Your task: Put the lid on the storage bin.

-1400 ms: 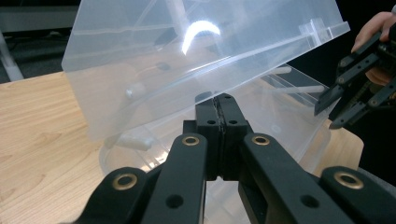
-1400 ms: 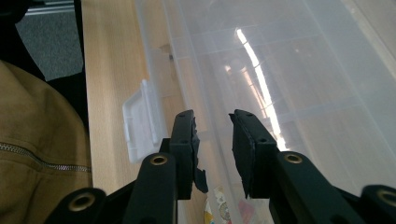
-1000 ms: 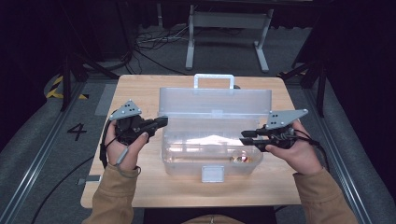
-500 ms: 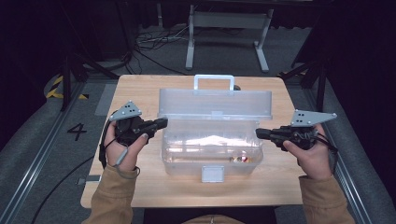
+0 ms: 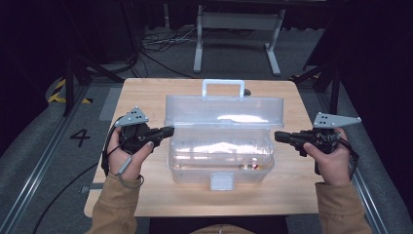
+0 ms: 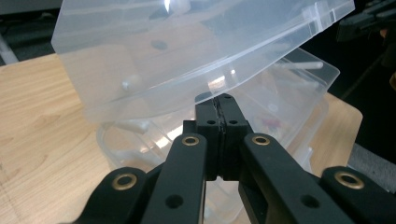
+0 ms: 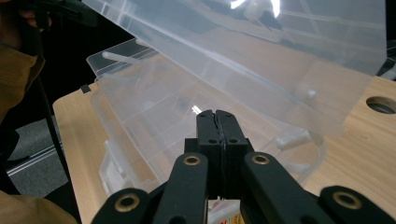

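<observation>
With its lid [image 5: 224, 111] half raised, the clear box [image 5: 221, 156] at frame centre on the table [image 5: 146, 195] could drop shut or skid if the left tool [image 5: 168, 131], pressed together empty under the lid edge, slips, while the right tool [image 5: 277, 136], also closed empty, stands clear; the only readable writing is a "4" on the floor [image 5: 80, 137].

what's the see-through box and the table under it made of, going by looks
The box looks like clear, slightly frosted moulded plastic: the contents and table show through its walls, and its raised lid throws glossy glare. The table looks like pale wood or a wood-look laminate: light grain lines run across a smooth matt top, but the pictures cannot tell solid from veneer.
</observation>
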`<action>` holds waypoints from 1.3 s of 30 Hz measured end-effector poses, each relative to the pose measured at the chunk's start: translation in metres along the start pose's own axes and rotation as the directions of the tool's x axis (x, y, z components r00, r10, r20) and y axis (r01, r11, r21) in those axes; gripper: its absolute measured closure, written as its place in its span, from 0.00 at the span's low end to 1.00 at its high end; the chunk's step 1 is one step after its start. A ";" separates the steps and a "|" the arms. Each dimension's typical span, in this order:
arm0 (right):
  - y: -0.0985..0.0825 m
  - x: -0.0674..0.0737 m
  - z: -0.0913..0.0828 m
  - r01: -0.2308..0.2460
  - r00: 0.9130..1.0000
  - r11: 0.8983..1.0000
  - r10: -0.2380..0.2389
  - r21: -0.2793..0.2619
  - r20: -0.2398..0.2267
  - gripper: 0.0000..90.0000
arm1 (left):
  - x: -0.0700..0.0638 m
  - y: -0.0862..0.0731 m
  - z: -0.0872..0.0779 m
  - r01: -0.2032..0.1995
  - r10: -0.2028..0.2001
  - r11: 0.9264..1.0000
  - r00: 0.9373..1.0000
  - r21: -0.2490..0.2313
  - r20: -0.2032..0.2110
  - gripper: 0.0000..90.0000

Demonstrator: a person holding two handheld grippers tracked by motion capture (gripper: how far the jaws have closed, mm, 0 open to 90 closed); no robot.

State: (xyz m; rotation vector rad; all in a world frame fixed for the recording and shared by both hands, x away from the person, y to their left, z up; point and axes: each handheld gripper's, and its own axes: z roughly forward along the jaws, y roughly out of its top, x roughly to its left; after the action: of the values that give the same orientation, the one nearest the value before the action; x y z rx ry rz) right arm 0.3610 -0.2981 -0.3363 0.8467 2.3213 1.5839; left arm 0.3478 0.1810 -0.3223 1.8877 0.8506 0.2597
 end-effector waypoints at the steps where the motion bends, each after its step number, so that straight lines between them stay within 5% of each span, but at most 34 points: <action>1: -0.001 -0.002 -0.003 -0.032 0.999 0.999 0.032 -0.004 0.000 1.00 | -0.001 0.000 0.000 -0.003 0.003 1.000 1.000 0.011 -0.006 1.00; 19: -0.003 -0.005 -0.003 -0.099 0.995 0.991 0.098 0.087 0.016 1.00 | -0.004 0.000 -0.001 0.020 -0.023 0.991 1.000 0.133 0.020 0.99; 30: -0.002 0.000 -0.002 -0.080 0.997 0.982 0.077 0.172 0.023 1.00 | -0.007 -0.001 -0.001 0.012 -0.017 0.976 1.000 0.217 0.022 1.00; 39: -0.002 0.003 0.001 -0.069 0.998 0.966 0.067 0.249 0.019 1.00 | -0.007 -0.003 0.000 -0.004 -0.008 0.956 0.999 0.293 0.041 1.00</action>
State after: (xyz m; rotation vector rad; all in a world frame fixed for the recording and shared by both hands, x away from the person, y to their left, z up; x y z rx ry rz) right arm 0.3582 -0.2959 -0.3382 0.9955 2.5461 1.3248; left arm 0.3417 0.1765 -0.3234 2.1598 0.9014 0.0947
